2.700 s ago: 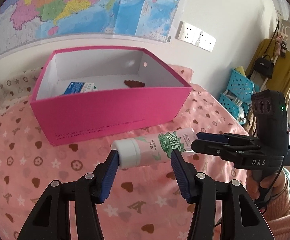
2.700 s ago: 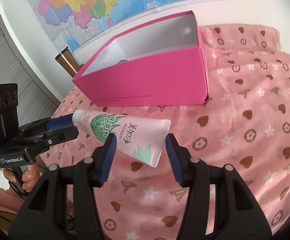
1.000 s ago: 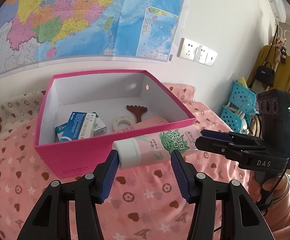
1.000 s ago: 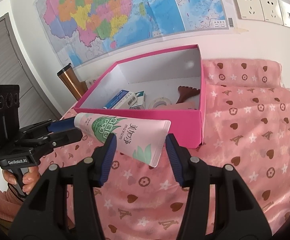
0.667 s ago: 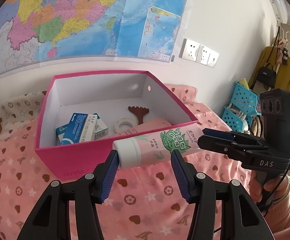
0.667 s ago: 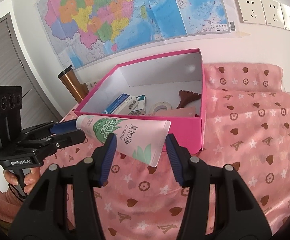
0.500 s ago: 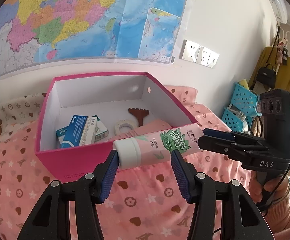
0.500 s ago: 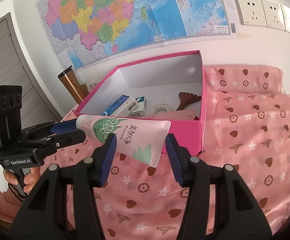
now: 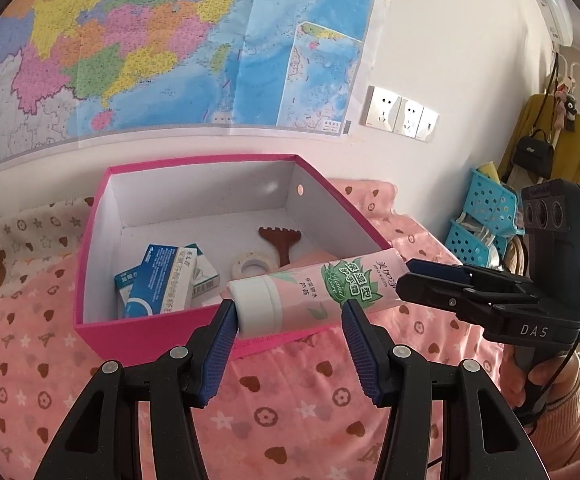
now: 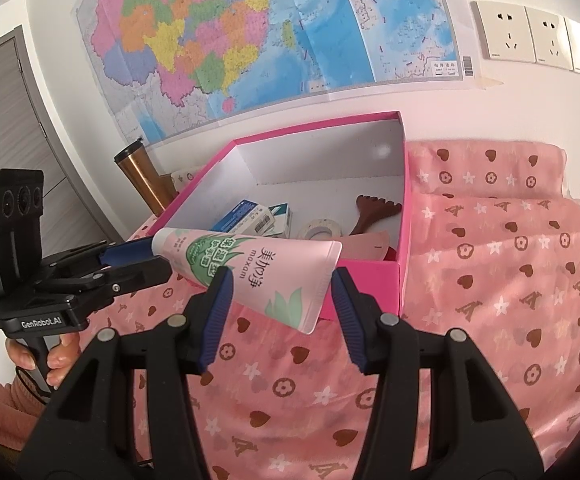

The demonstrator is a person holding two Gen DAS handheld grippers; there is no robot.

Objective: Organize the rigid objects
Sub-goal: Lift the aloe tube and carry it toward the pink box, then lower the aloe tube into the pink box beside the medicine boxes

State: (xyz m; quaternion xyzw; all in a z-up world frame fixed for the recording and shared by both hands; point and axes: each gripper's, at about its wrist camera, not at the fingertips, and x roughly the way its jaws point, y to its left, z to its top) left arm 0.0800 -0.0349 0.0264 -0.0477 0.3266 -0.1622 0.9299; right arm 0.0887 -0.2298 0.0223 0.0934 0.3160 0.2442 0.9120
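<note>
The job looked well advanced but unfinished. The pink box (image 9: 102,332) on the patterned cloth (image 9: 30,360) already held several things, while one item, a pink and green tube (image 9: 322,292), was not yet inside. The tube hung in the air, lying roughly level at the near wall of the box, about at its rim and on the person's side of it. Both tools carried it. The left hand-held gripper (image 9: 286,320) was closed around the white cap end, though how firmly its far pad pressed was hard to read. The right hand-held gripper (image 10: 280,284) was clamped across the flat crimped end. What remained, by my reading, was to carry the tube over the wall, lower it and release it. No other loose item showed on the cloth in either view, so this may have been the last piece. Inside the box, two or three blue-and-white cartons (image 9: 162,280) lay stacked at the left. A roll of tape (image 9: 253,266) lay flat near the middle and a brown comb-shaped tool (image 9: 280,240) lay behind it. A flat pinkish piece (image 10: 364,248) rested against the near wall at the right, and I could not identify it. The back of the floor was bare white, leaving room for the tube. A copper flask (image 10: 146,184) stood outside the box near its far left corner.
</note>
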